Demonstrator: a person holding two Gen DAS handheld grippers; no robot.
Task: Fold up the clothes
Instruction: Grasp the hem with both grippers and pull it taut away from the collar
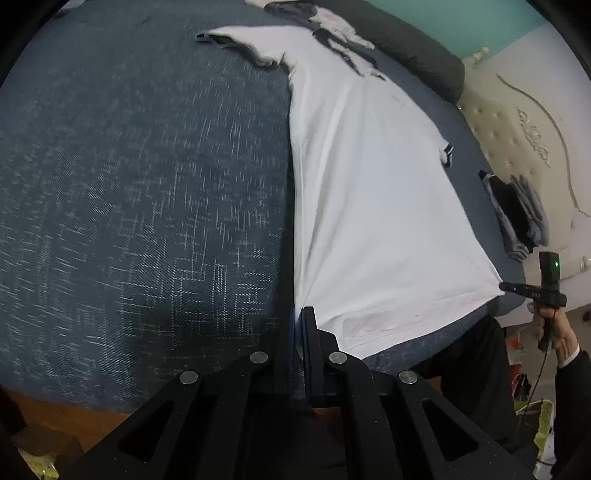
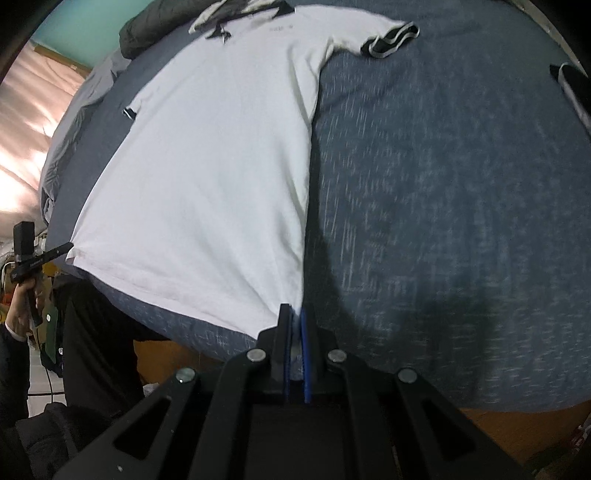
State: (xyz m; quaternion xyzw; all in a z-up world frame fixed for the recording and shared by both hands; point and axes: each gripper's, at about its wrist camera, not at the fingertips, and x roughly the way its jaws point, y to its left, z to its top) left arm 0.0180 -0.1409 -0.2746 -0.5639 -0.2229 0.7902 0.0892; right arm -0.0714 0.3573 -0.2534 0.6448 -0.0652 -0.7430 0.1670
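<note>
A white polo shirt [image 1: 369, 184] with black-trimmed sleeves lies face up on the blue bed cover [image 1: 147, 184], its hem towards me. My left gripper [image 1: 300, 312] is shut on one hem corner, and creases fan out from the pinch. In the right wrist view my right gripper [image 2: 294, 312] is shut on the other hem corner of the shirt [image 2: 221, 147]. Each gripper also shows in the other's view, at the far hem corner: the right gripper [image 1: 505, 286] and the left gripper [image 2: 69, 246]. The hem is stretched between them near the bed's front edge.
A stack of folded dark clothes [image 1: 517, 214] sits by the cream headboard [image 1: 524, 122]. A dark pillow [image 1: 417, 51] and loose garments [image 1: 332, 22] lie beyond the collar. A black garment [image 2: 572, 92] sits at the right edge. A person's dark trousers [image 2: 96, 332] stand against the bed.
</note>
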